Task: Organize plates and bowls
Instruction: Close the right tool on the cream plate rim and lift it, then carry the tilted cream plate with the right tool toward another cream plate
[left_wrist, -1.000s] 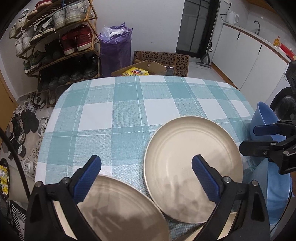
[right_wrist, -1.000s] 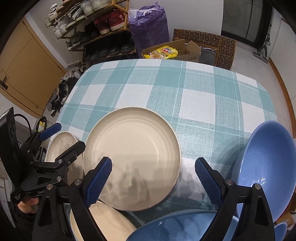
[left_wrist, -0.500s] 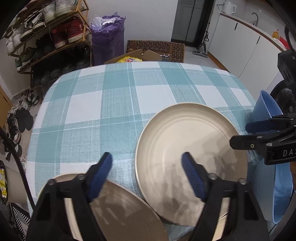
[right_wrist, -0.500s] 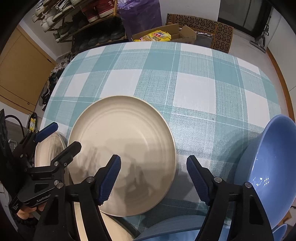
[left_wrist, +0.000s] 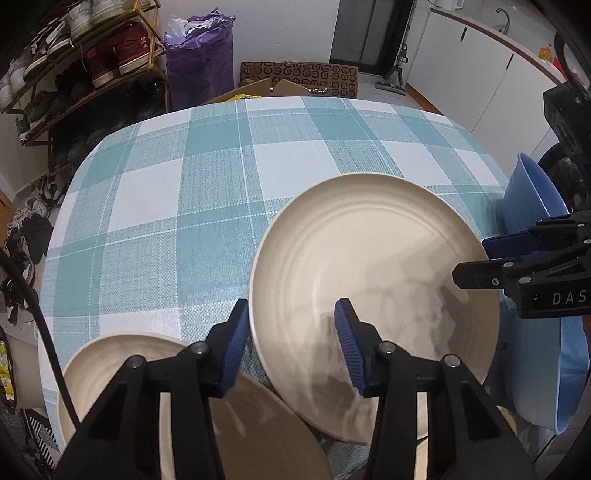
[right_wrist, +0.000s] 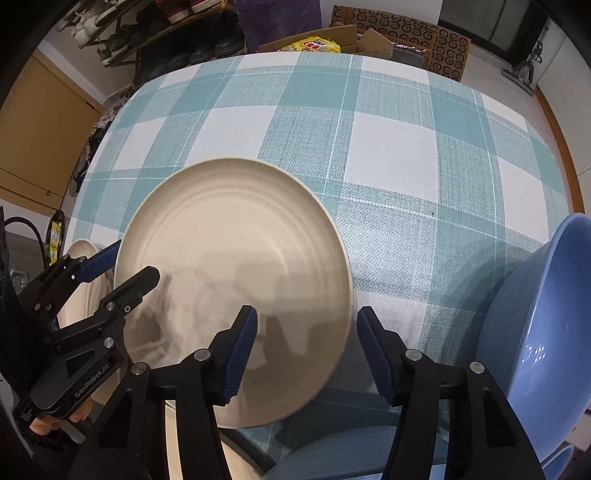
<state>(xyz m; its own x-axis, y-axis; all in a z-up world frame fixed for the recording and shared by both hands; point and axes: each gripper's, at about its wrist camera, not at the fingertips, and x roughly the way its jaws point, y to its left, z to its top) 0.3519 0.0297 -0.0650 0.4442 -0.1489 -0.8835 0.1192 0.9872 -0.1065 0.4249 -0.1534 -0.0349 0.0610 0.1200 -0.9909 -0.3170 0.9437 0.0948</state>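
Closing left tongs (left_wrist: 291, 339) straddle plate (left_wrist: 373, 258) rim.

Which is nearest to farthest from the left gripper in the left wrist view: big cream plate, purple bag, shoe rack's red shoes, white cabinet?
1. Big cream plate, its left rim between the closing fingers of the left gripper.
2. Purple bag, on the floor past the table's far edge.
3. Red shoes and white cabinet: too close to call.
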